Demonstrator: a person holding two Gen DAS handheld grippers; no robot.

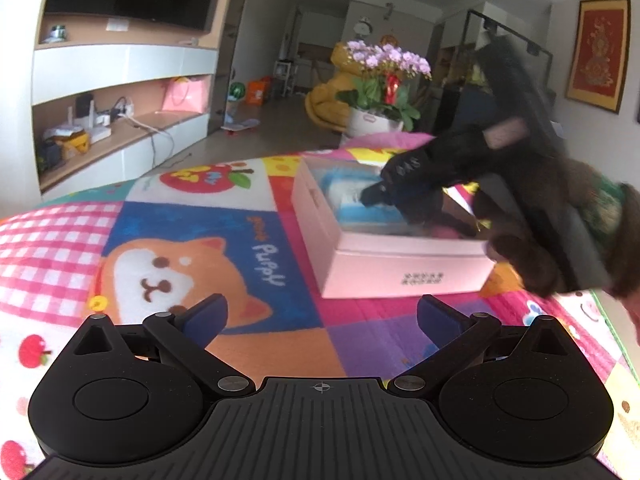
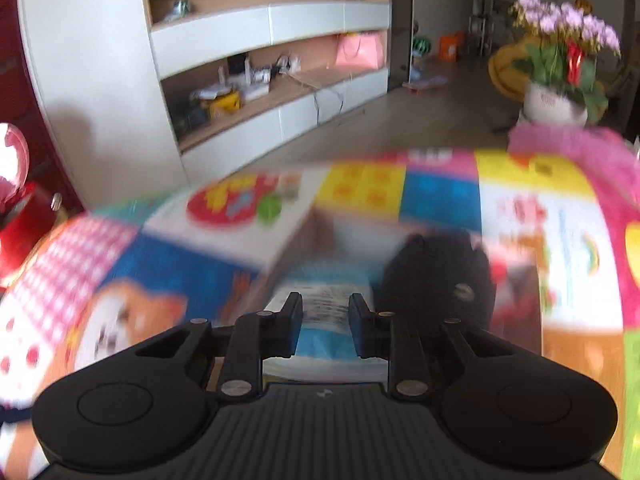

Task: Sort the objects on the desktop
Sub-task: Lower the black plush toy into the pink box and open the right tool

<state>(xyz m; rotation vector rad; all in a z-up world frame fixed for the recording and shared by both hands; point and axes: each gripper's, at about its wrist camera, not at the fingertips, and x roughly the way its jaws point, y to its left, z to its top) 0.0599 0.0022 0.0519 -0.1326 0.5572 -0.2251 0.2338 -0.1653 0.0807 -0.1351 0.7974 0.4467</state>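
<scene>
An open pink box [image 1: 400, 272] stands on the colourful quilt [image 1: 192, 248], right of centre in the left wrist view. Inside it lies a blue and white packet [image 1: 344, 188]. My right gripper [image 1: 366, 196] reaches down into the box from the right, its tips at the packet. In the blurred right wrist view the right gripper [image 2: 326, 312] has its fingers drawn close together, and the packet [image 2: 324, 340] shows through the narrow gap; I cannot tell whether the pads pinch it. A dark blurred object [image 2: 436, 276] sits beside the packet. My left gripper [image 1: 322, 308] hovers open and empty over the quilt, short of the box.
A person's furry sleeve [image 1: 600, 208] holds the right gripper at the right edge. A pot of purple flowers [image 1: 376, 120] stands beyond the quilt's far edge. A white shelf unit [image 1: 120, 60] lines the left wall. A red object [image 2: 20, 208] sits at the quilt's left.
</scene>
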